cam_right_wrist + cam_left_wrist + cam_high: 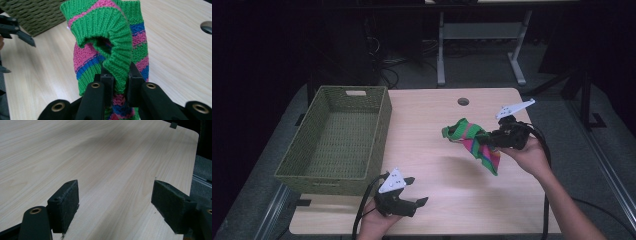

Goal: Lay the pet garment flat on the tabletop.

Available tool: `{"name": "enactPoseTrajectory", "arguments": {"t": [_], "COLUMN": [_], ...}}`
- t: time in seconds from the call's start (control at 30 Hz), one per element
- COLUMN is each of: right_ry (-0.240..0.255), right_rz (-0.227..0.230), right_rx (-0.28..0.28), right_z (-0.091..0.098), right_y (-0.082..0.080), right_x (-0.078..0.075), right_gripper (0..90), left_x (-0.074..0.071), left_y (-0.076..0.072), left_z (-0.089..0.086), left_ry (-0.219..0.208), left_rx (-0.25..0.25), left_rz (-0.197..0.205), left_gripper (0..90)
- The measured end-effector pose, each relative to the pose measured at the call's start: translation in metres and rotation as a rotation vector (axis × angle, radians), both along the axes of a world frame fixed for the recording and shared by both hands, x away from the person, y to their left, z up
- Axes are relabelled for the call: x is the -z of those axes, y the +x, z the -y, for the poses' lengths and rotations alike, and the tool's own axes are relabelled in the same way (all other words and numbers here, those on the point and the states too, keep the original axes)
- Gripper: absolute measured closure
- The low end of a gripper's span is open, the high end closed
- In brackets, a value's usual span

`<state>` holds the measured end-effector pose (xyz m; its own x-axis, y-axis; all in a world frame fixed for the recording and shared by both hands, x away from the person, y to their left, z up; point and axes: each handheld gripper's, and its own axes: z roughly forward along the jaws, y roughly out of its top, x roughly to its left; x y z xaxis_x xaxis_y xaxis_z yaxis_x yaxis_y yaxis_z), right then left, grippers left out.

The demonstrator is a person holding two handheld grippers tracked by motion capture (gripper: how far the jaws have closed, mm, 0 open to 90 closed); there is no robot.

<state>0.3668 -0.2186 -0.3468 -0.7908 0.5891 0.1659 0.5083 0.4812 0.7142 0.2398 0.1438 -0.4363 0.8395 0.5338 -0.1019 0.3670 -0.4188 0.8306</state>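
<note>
A knitted sock with green, pink and blue stripes hangs above the table's right half, pinched in my right gripper. In the right gripper view the sock's green cuff bulges out above the jaws, which are shut on its ribbed edge. My left gripper rests near the table's front edge, close to the basket's near corner. In the left gripper view its pads stand wide apart over bare wood, with nothing between them.
A green woven basket stands on the left part of the wooden table, with nothing visible inside. A round cable hole sits near the far edge. Table legs and cables lie on the dark floor beyond.
</note>
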Motion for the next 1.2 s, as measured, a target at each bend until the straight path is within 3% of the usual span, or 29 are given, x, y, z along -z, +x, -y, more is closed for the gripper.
{"name": "enactPoseTrajectory", "arguments": {"t": [0.17, 0.53, 0.7, 0.87, 1.0, 1.2], "right_ry": [0.015, -0.002, 0.023, 0.016, -0.02, -0.046], "right_rz": [0.024, -0.007, -0.021, -0.035, -0.048, -0.086], "right_rx": [-0.029, -0.066, -0.068, -0.071, -0.071, -0.108], "right_z": [-0.003, -0.014, -0.016, -0.024, -0.034, -0.055], "right_y": [-0.011, -0.027, -0.034, -0.042, -0.043, -0.043], "right_x": [0.001, 0.021, 0.028, 0.037, 0.047, 0.057], "right_gripper": [79.3, 79.2, 79.2, 79.1, 79.0, 78.7], "left_x": [0.0, -0.001, -0.001, -0.002, -0.002, -0.001], "left_y": [0.001, 0.0, 0.001, 0.0, 0.0, 0.001], "left_z": [0.001, 0.0, -0.001, -0.001, -0.002, -0.002], "left_ry": [-0.007, -0.016, -0.026, -0.03, -0.021, -0.023], "left_rx": [-0.002, -0.008, -0.009, -0.009, -0.009, -0.012], "left_rz": [-0.007, 0.008, 0.001, 0.005, 0.008, 0.004], "left_gripper": [21.7, 21.7, 21.7, 21.7, 21.7, 21.7]}}
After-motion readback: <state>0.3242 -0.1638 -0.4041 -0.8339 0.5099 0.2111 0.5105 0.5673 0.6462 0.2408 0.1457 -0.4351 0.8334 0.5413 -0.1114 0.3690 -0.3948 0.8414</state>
